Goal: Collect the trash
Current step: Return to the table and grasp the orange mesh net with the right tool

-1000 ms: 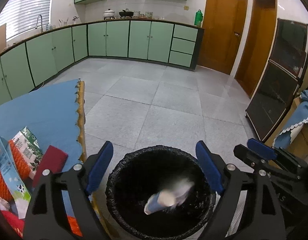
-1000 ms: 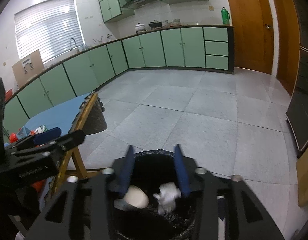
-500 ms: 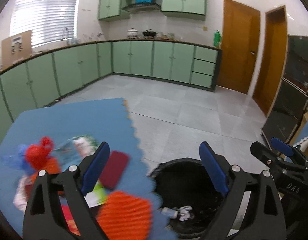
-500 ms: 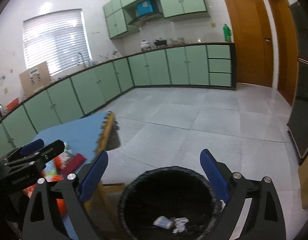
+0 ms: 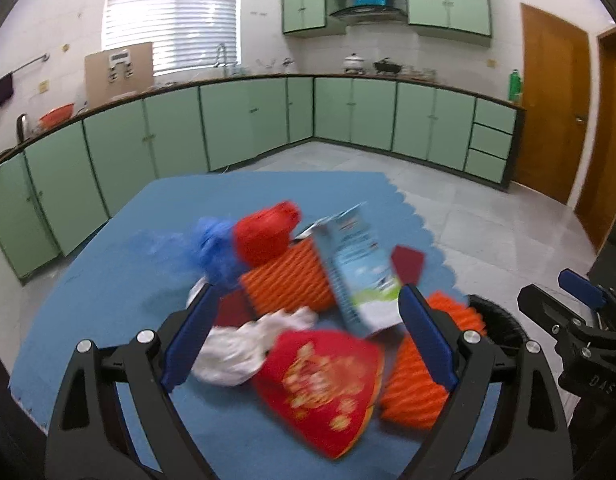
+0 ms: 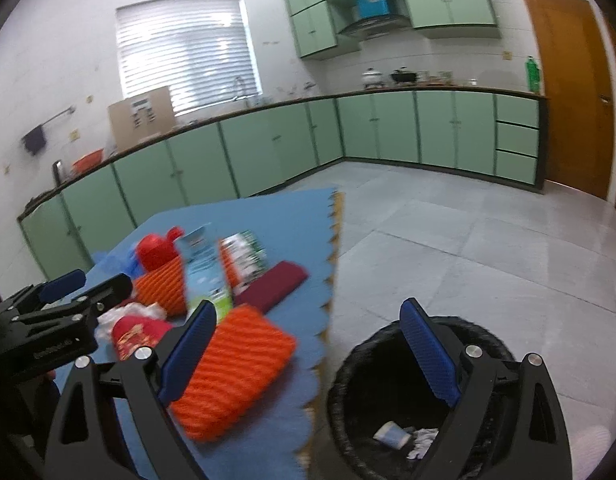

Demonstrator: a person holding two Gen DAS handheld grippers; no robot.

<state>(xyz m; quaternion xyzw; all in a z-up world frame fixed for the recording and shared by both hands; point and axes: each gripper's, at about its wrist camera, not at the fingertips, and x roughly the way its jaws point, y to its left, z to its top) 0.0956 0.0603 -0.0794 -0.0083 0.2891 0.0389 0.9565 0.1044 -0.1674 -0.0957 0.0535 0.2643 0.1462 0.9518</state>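
while over the trash pile (image 5: 308, 312), left gripper (image 5: 304, 340) and right gripper (image 6: 308, 352) both spread wide, empty

A home kitchen: green cabinets (image 5: 244, 128), range hood (image 5: 365, 10), pots (image 5: 353, 62) on the counter, tiled floor (image 6: 487, 240)

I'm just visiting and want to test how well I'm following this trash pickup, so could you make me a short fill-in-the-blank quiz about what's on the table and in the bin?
1. The trash pile lies on a table covered in ____.
2. The bin beside the table is lined with a ____ bag.
3. The left gripper has its jaws ____ and holds nothing.
4. A crumpled white tissue lies inside the ____.

Missing words: blue; black; open; bin
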